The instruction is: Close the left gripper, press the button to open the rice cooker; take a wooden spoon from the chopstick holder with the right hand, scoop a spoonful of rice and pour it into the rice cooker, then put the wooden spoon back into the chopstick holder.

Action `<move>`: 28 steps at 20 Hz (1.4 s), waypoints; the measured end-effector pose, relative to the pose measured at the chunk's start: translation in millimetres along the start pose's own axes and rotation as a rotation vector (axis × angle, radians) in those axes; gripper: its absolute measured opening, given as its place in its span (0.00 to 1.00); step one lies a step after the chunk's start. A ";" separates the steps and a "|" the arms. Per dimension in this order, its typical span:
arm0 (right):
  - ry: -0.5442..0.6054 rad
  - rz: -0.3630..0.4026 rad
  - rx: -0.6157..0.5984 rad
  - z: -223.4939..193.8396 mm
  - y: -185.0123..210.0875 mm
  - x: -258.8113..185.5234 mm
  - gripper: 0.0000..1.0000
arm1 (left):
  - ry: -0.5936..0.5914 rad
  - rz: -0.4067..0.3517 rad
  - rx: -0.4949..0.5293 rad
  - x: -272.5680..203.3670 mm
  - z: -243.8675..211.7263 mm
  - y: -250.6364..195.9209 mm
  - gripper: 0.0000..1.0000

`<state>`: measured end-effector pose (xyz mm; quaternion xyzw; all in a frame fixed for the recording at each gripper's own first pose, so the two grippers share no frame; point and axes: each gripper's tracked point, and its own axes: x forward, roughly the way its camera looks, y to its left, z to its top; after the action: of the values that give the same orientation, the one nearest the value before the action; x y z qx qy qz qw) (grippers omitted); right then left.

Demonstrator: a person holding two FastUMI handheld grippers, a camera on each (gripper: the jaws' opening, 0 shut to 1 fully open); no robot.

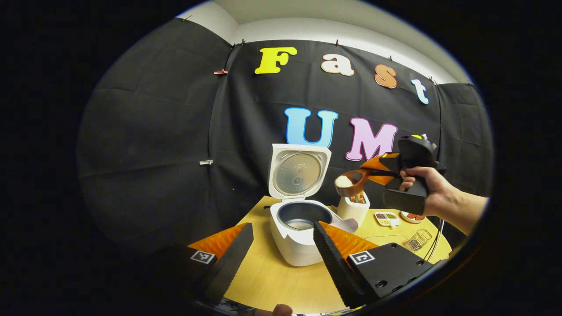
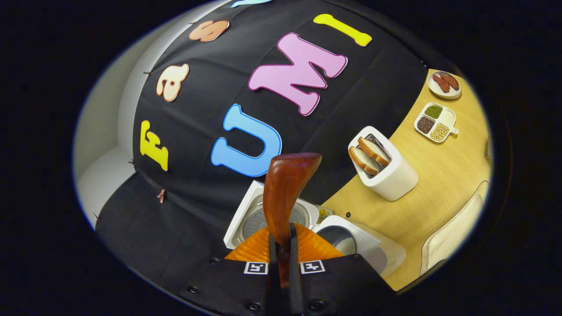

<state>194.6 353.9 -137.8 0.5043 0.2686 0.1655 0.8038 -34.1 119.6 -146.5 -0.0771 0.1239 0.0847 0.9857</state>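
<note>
Wooden spoon [image 2: 285, 193] clamped between right gripper [image 2: 283, 245] fingers

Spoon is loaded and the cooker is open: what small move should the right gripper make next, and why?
Probably carry the wooden spoon a little left and down over the rice cooker. In the left gripper view its bowl holds rice but hangs above the chopstick holder, beside the open pot, so tipping here would likely spill. The right gripper has its jaws clamped on the handle.
</note>
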 end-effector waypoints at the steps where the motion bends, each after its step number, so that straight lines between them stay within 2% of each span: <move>1: 0.005 -0.012 -0.034 -9.0 -0.4 13.7 0.12 | 0.001 0.015 0.009 0.3 -0.2 7.1 0.95; 5: -0.001 -0.088 -0.178 -30.2 -18.1 58.9 0.12 | 0.006 0.045 0.005 -2.5 -1.9 28.4 0.95; 9: 0.039 -0.115 -0.352 -57.2 -29.7 92.4 0.12 | 0.008 0.071 0.015 -9.6 -5.3 41.0 0.95; 12: 0.054 -0.131 -0.479 -71.8 -32.4 101.4 0.12 | 0.021 0.078 0.001 -13.7 -12.5 44.4 0.96; 18: 0.073 -0.116 -0.717 -88.0 -22.6 109.9 0.12 | 0.048 0.095 -0.071 -23.5 -26.6 54.7 0.95; 28: 0.044 -0.030 -1.075 -86.4 11.7 110.3 0.12 | 0.045 0.143 -0.055 -38.8 -31.6 72.1 0.95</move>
<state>231.3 480.6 -186.4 0.0140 0.1699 0.2789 0.9451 -91.8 178.7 -176.2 -0.0968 0.1489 0.1567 0.9715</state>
